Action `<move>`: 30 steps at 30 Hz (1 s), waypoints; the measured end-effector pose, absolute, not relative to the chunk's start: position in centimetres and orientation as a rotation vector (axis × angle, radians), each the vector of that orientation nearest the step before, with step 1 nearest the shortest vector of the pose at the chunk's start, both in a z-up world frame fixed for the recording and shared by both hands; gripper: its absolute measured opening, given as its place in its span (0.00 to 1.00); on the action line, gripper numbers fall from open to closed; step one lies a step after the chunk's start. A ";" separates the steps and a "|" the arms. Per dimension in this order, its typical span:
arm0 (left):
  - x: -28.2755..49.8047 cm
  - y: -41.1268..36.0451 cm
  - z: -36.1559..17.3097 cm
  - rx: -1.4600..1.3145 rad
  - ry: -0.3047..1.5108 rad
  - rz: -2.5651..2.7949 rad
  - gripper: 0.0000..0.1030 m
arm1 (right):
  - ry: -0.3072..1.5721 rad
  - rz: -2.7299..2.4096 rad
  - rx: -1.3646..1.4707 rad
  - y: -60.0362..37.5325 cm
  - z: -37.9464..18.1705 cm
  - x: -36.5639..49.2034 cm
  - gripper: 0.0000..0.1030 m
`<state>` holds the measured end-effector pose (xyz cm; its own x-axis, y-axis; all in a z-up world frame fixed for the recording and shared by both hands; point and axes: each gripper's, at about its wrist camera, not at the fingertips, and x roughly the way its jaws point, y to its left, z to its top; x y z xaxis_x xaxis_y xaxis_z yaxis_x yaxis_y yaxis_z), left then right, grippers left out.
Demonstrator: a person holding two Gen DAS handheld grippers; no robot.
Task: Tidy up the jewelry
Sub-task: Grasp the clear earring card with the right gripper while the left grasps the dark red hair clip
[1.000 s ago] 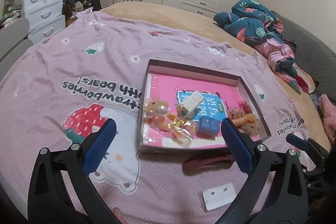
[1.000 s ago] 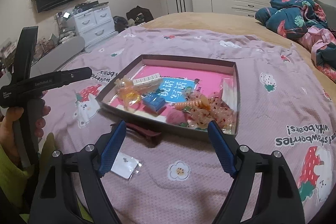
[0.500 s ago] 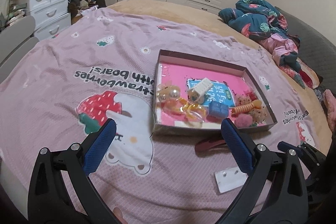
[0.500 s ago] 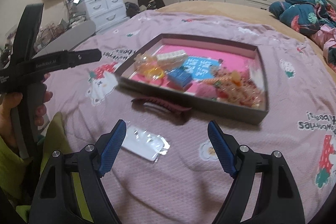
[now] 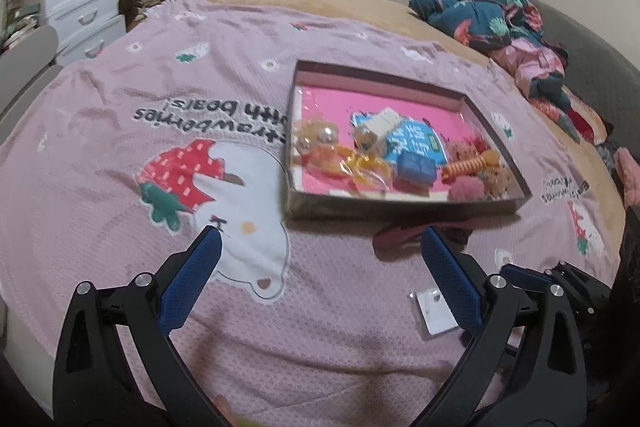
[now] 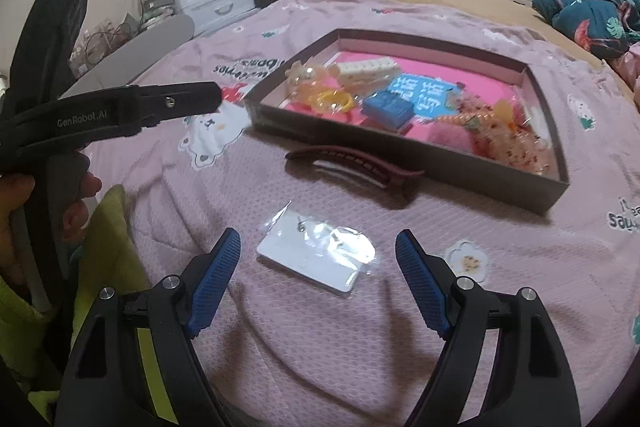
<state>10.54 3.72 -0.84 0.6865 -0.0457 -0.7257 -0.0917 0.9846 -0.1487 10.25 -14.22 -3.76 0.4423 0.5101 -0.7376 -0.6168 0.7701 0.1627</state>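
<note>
Both grippers open, holding nothing, above pink quilted bedspread with strawberry-and-bear print (image 5: 120,131). Left gripper (image 5: 320,251) spread wide, hovering over bedspread near its front edge, short of shallow brown cardboard tray with pink lining (image 5: 400,205). Right gripper (image 6: 318,251) also spread wide, fingers either side of small white jewelry card in clear plastic sleeve (image 6: 316,259), apart from it, not touching. Same card (image 5: 434,311) lying flat on bedspread, just beside left gripper's right finger in left wrist view. Dark red plastic hair claw clip (image 6: 352,163) on bedspread just in front of tray's near wall, between tray and card. Inside tray: small blue square box (image 6: 388,109), white ribbed rectangular clip (image 6: 368,69), yellow and orange translucent rings (image 6: 332,99), orange coiled hair tie (image 5: 466,167), pink fluffy pompom (image 5: 466,191), blue printed booklet (image 5: 416,143) under them. Dark teal floral bundle of clothes (image 5: 488,11) at bedspread's far right edge.
</note>
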 end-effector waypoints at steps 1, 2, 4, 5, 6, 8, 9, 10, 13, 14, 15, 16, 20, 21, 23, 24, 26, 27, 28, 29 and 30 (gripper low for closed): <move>10.6 3.5 -1.1 -0.174 0.822 0.022 0.90 | 0.869 0.702 -0.141 -14.0 -4.0 10.3 0.77; 10.8 3.3 -1.3 -0.168 0.829 0.015 0.89 | 0.874 0.699 -0.142 -13.7 -4.2 10.3 0.77; 11.0 3.0 -1.6 -0.162 0.840 -0.001 0.85 | 0.888 0.691 -0.140 -13.3 -4.7 10.4 0.77; 11.2 2.8 -1.7 -0.157 0.847 -0.008 0.84 | 0.892 0.688 -0.139 -13.1 -4.9 10.5 0.77; 11.3 2.6 -1.9 -0.153 0.851 -0.013 0.81 | 0.896 0.681 -0.140 -12.9 -5.2 10.5 0.77; 11.7 2.2 -2.3 -0.144 0.865 -0.029 0.80 | 0.895 0.668 -0.146 -12.5 -5.6 10.5 0.77; 11.9 2.0 -2.5 -0.138 0.870 -0.037 0.79 | 0.895 0.657 -0.149 -12.4 -5.8 10.6 0.77; 12.0 1.8 -2.6 -0.130 0.874 -0.043 0.79 | 0.900 0.650 -0.145 -12.5 -6.1 10.7 0.76; 12.6 1.2 -3.2 -0.105 0.892 -0.061 0.77 | 0.891 0.634 -0.159 -12.5 -6.7 10.8 0.67; 12.8 1.0 -3.4 -0.098 0.898 -0.067 0.76 | 0.885 0.636 -0.164 -12.6 -6.8 10.8 0.66; 13.0 0.7 -3.6 -0.088 0.906 -0.074 0.75 | 0.881 0.640 -0.162 -12.7 -6.8 10.8 0.65; 13.2 0.5 -3.8 -0.080 0.911 -0.081 0.74 | 0.876 0.644 -0.164 -12.9 -6.7 10.7 0.64; 14.2 -0.8 -4.4 -0.035 0.935 -0.119 0.66 | 0.866 0.644 -0.177 -14.0 -6.4 10.7 0.62; 14.4 -1.2 -4.7 -0.017 0.941 -0.124 0.63 | 0.866 0.640 -0.173 -14.5 -6.3 10.8 0.62; 14.8 -1.7 -5.2 0.009 0.957 -0.142 0.55 | 0.863 0.617 -0.166 -15.6 -6.1 11.0 0.62; 14.9 -1.9 -5.4 0.020 0.962 -0.148 0.50 | 0.861 0.604 -0.161 -16.1 -6.0 11.1 0.62; 15.2 -2.6 -5.9 0.056 0.973 -0.159 0.45 | 0.864 0.571 -0.135 -17.7 -5.8 11.6 0.62; 15.3 -2.7 -6.1 0.067 0.975 -0.161 0.43 | 0.867 0.552 -0.120 -18.6 -5.8 12.0 0.62; 15.4 -3.0 -6.2 0.080 0.975 -0.164 0.41 | 0.868 0.536 -0.107 -19.4 -5.7 12.2 0.62; 15.5 -3.1 -6.3 0.092 0.976 -0.165 0.40 | 0.868 0.525 -0.098 -19.9 -5.7 12.4 0.62; 15.5 -3.4 -6.4 0.107 0.974 -0.165 0.35 | 0.871 0.514 -0.084 -20.6 -5.7 12.7 0.62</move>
<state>15.53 -3.36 -6.36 0.5506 -0.0914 -0.8297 0.1870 0.9822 0.0159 12.68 -20.55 -5.66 0.5310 0.3971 -0.7486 -0.4639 0.8755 0.1353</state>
